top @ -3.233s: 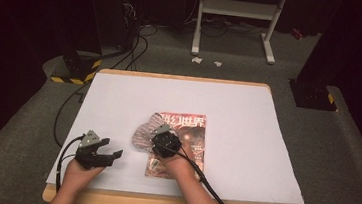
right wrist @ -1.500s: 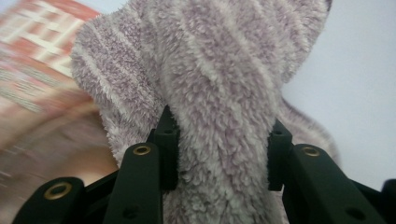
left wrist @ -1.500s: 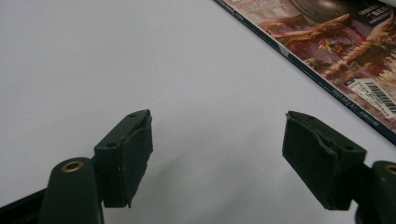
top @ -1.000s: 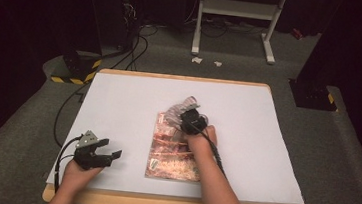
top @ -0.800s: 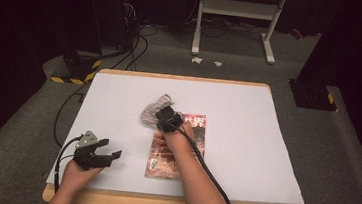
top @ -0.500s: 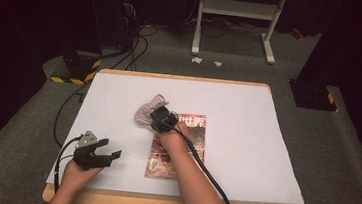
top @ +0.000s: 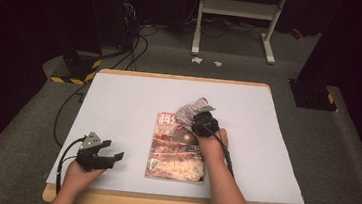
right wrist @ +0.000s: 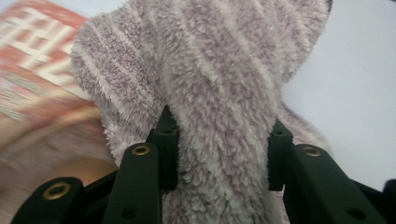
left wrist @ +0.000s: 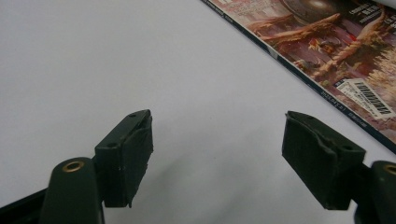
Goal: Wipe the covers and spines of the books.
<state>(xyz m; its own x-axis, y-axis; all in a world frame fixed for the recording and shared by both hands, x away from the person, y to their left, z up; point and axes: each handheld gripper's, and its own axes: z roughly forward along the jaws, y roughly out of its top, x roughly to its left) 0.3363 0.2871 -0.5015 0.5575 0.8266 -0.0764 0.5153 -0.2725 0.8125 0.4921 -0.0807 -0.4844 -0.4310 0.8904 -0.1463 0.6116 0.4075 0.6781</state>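
I see a white table (top: 119, 101) with a magazine (top: 176, 154) near its front edge. My right gripper (top: 202, 123) pinches a fuzzy striped cloth (right wrist: 210, 93) over the magazine's far end — my left gripper (top: 113, 157) rests spread, empty, toward the front-left corner.

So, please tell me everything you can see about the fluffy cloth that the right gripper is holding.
The fluffy cloth looks like soft plush fabric, pale mauve-grey with lighter stripes. It is bunched and folded, not spread flat. The right gripper clamps a thick fold of it between its two black jaws. In the high view the cloth sits over the top edge of the magazine, partly on the white table cover.
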